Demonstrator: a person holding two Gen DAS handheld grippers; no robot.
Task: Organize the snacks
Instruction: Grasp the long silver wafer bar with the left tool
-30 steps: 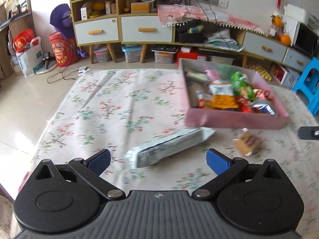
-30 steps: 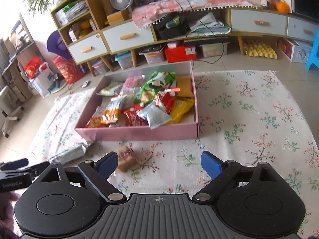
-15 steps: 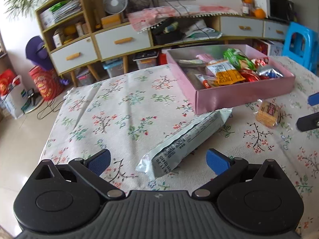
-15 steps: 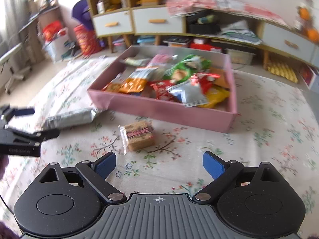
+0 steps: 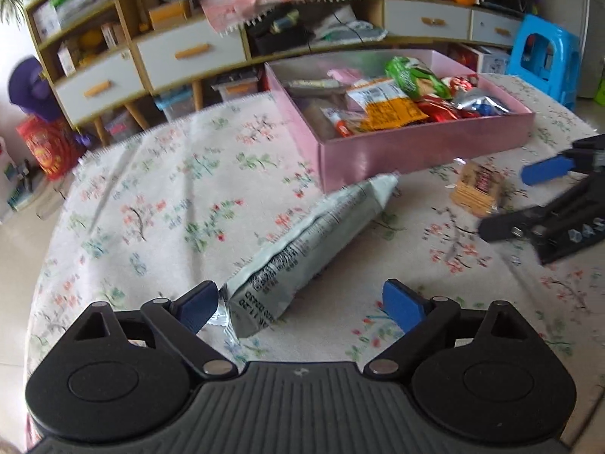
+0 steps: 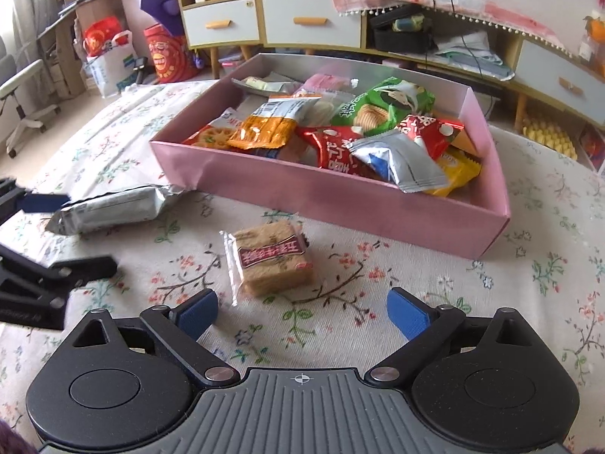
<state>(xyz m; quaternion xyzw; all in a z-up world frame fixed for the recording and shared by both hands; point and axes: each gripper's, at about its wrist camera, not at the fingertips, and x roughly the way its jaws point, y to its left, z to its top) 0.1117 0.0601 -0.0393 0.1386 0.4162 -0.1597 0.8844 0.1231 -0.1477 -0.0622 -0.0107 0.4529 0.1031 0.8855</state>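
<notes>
The long packet [image 5: 314, 242] lies flat on the floral cloth [image 5: 159, 196], its long axis running from the left gripper [image 5: 302, 304] up to the near left corner of the pink box [image 5: 423, 147], far end almost touching that corner. The left jaws have just been closing; the packet's near end sits between them, the left pad at its crimp, the right pad clear. The cracker pack [image 6: 270, 261] lies before the box's near wall, slightly askew, ahead of the right gripper [image 6: 302, 316], whose jaws have been opening and hold nothing. Behind stand cabinets [image 6: 264, 22] with drawers.
</notes>
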